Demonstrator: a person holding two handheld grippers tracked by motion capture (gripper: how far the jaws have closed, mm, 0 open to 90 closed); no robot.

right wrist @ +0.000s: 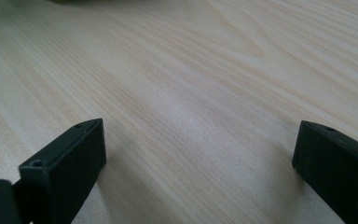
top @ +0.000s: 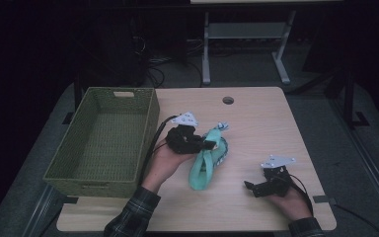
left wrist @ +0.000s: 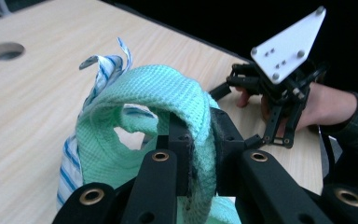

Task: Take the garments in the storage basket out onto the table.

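Left tool (left wrist: 198, 140) clamped on a fold of the mint-green knitted cloth (left wrist: 158, 93), jaws pinched tight on the fabric near the middle of the bench (top: 256, 123). Cloth draped in a loop over the jaws, its lower end trailing on the wood, a blue-and-white striped cloth (left wrist: 100, 70) tucked against it. Right tool (right wrist: 198, 154) resting low over bare wood near the front right edge, jaws spread wide, gripping nothing, well apart from the cloth. Green woven basket (top: 103, 173) standing at the bench's left side.
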